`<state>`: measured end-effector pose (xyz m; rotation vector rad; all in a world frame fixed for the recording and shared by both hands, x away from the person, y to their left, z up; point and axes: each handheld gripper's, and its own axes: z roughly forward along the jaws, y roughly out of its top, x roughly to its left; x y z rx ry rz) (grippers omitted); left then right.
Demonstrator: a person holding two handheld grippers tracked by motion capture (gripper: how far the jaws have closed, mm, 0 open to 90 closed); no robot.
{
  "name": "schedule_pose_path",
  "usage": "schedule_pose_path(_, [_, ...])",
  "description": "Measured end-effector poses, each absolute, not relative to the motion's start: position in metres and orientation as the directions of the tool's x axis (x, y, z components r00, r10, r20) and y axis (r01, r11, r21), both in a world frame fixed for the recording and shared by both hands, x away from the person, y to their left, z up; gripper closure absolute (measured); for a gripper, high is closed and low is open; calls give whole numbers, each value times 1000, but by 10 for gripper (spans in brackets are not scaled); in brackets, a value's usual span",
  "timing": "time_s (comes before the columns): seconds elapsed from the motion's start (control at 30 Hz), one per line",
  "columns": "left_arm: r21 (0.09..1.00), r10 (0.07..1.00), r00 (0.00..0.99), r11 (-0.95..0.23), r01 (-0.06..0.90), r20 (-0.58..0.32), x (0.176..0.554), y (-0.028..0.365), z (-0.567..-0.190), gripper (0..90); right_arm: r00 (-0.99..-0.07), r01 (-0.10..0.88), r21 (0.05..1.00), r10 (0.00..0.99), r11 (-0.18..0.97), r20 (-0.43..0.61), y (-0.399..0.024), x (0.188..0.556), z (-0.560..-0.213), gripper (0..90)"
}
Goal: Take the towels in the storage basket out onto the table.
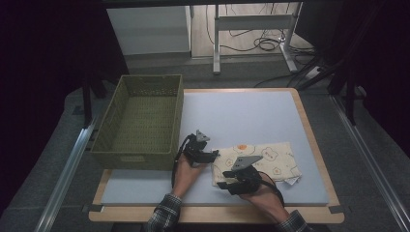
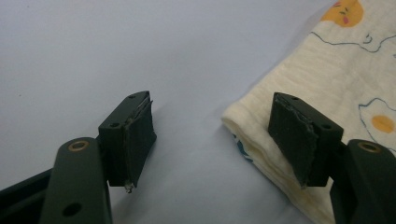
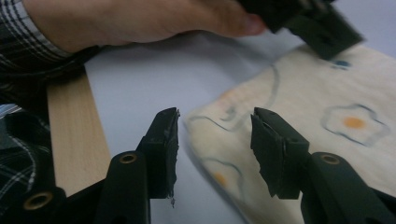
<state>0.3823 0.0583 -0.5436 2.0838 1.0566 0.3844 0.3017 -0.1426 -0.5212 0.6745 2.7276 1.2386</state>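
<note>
Both tongs stand open: left tongs (image 2: 212,140) straddle the folded cream egg-print cloth's (image 1: 263,159) left corner, right tongs (image 3: 215,149) its near corner, neither gripping. Cloth lies flat on the grey tabletop (image 1: 241,111); green woven basket (image 1: 110,124) is empty. Grasping and transfer probably remain.

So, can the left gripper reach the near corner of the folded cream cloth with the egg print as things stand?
Probably yes. The left gripper is open, and the corner of the folded cream cloth lies flat on the grey mat, right by one jaw, with nothing between them.
</note>
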Motion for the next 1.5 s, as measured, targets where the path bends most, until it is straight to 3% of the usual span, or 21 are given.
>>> schedule_pose_path(0.3, [740, 790, 609, -369, 563, -69, 382, 58, -544, 313, -907, 331, 710, 417, 621, 58, -120, 300, -531, 528])
schedule_pose_path(0.53, [741, 804, 591, -359, 567, -62, 382, 59, -543, 366, -894, 290, 708, 446, 644, -39, -119, 296, -532, 777])
schedule_pose_path(0.67, [743, 810, 583, -353, 568, -61, 381, 58, -543, 414, -891, 297, 709, 454, 639, -36, -120, 298, -532, 839])
schedule_pose_path(0.73, [747, 800, 596, -359, 560, -63, 379, 57, -543, 471, -889, 312, 711, 457, 630, -15, -122, 299, -532, 846])
schedule_pose_path(0.93, [749, 768, 632, -359, 557, -102, 375, 51, -542, 828, -888, 349, 721, 458, 598, 50, -126, 305, -533, 850])
schedule_pose_path(1.0, [748, 767, 631, -350, 564, -117, 375, 52, -542, 853, -889, 348, 721, 455, 599, 51, -126, 304, -532, 850])
schedule_pose_path(1.2, [755, 756, 633, -316, 575, -166, 376, 53, -538, 866, -893, 334, 742, 448, 582, 51, -133, 301, -522, 850])
schedule_pose_path(1.5, [801, 729, 671, -316, 508, -138, 379, 42, -510, 861, -880, 324, 783, 472, 531, 44, -156, 300, -501, 849])
